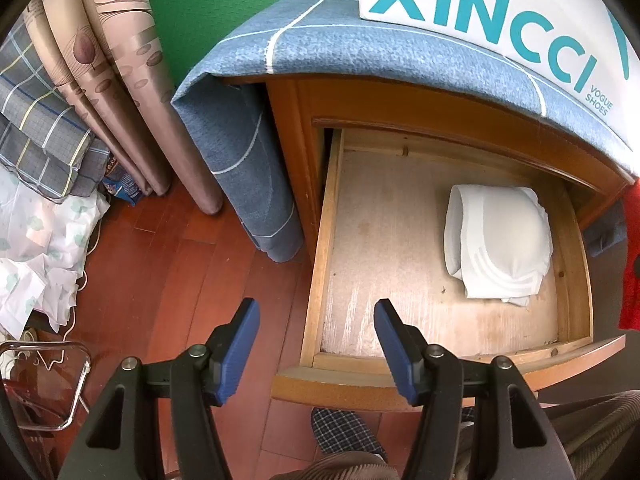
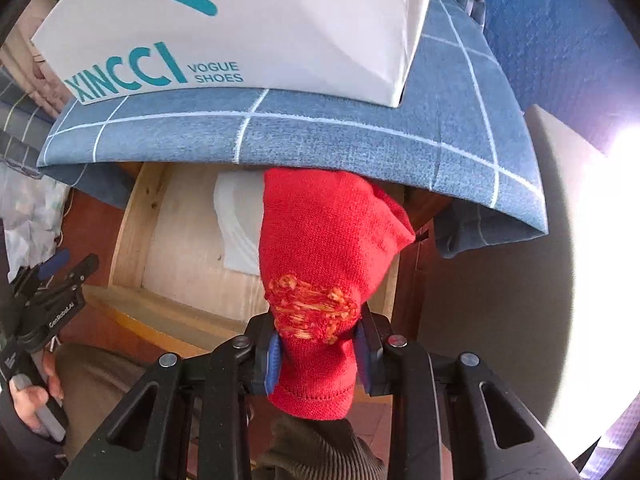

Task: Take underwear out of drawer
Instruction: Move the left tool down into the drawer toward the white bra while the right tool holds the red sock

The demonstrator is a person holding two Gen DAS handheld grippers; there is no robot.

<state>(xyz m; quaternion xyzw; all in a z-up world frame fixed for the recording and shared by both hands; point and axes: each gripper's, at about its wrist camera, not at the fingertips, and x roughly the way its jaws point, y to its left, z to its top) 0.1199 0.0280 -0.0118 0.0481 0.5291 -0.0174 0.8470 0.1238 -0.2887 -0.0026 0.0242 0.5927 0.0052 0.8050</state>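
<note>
Nearest the lens in my right wrist view, my right gripper [image 2: 318, 354] is pinching a red knitted garment [image 2: 328, 240] between its blue pads [image 2: 273, 360]; the cloth, with an orange-yellow embroidered patch, is hanging up the middle of the frame and hiding much of what lies behind it. My left gripper [image 1: 316, 346] is standing spread and holding nothing, at the bottom of its own frame, over the near left corner of the open wooden drawer [image 1: 324, 240]. In the right wrist view that same gripper is showing at the lower left, held in my hand [image 2: 30, 404], with small white lettering on its body that I am reading as "GenRobot.AI", though it is tiny.

Inside the drawer, a folded white underwear [image 1: 498, 246] is lying on the bare floor toward the right wall, right of centre in the left view; in the right view it is peeking out just left of the red cloth.

Above the drawer, a blue checked cloth [image 2: 360, 136] is draping over the cabinet top and down its left side. On it a white box [image 2: 248, 20] is sitting, printed in teal "XINCCI VOGUE SHOES".

At the upper left of the left view, patterned curtains [image 1: 104, 40] are hanging beside a green wall [image 1: 224, 4]; a checked slipper [image 1: 346, 432] is showing at the bottom edge.
</note>
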